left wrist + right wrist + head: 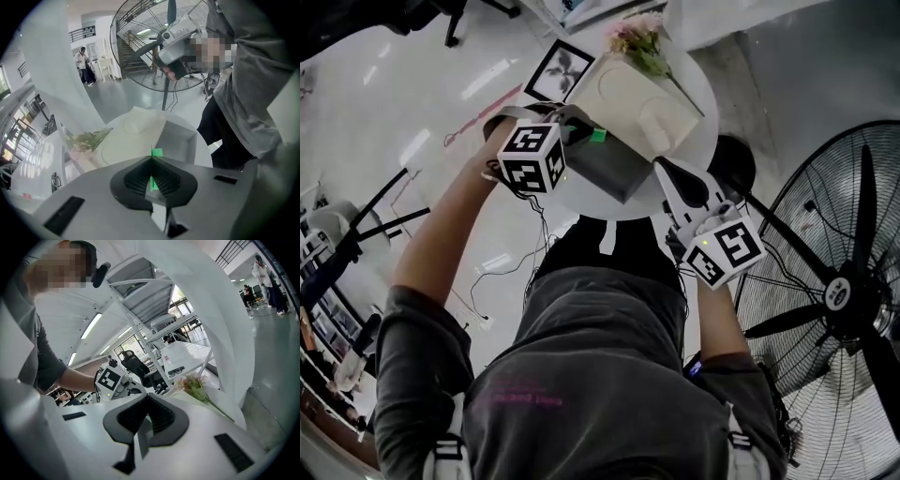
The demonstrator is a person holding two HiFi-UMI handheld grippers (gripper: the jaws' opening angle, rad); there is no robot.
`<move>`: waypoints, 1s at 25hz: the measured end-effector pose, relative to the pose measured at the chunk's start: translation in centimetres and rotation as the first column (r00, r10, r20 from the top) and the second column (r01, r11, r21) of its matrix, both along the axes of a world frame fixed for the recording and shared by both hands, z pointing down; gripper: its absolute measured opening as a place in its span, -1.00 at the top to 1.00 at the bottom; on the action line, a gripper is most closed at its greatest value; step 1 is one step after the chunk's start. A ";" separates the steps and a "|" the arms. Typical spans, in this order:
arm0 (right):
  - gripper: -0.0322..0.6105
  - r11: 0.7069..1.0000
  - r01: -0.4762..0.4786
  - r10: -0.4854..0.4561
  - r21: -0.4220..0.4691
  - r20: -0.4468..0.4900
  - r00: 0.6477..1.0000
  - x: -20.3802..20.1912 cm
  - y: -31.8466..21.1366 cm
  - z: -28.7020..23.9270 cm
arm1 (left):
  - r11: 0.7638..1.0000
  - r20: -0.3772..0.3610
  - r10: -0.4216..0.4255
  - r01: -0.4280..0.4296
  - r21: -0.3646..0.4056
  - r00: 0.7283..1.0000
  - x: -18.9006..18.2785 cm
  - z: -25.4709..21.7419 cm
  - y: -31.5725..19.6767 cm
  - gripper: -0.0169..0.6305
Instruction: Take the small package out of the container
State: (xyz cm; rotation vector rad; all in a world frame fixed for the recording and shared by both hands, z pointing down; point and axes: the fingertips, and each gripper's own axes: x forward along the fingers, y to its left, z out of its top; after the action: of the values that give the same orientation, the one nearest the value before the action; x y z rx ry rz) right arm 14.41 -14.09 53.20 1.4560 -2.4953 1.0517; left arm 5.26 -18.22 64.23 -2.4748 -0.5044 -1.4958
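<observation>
A small green package [598,135] is pinched in my left gripper [584,133], right at the upper edge of the grey container [614,171] on the round white table [705,89]. In the left gripper view the jaws are closed on the green package [156,153], which pokes out past the tips, with the open grey container [180,140] just beyond. Its cream lid [630,98] lies folded back. My right gripper [662,167] hovers at the container's near right corner, shut and holding nothing; its view looks over the table toward the left gripper's marker cube [110,379].
Pink flowers [637,39] lie at the table's far side, beside the lid. A framed leaf picture [558,70] sits at the far left. A large black floor fan [848,291] stands close on the right. A person stands far off [82,58].
</observation>
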 end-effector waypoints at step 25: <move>0.83 0.980 0.057 -0.023 0.192 -0.177 0.984 -6.1 0.3 -11.4 | 0.914 -0.453 -0.327 0.399 0.069 0.829 -5.6 -19.2 -0.6 0.89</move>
State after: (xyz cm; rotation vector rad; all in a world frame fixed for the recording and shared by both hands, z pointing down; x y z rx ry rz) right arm 8.31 -13.77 41.81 1.4667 -2.5487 0.6547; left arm -0.39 -18.77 45.03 -2.7547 0.1784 -0.9726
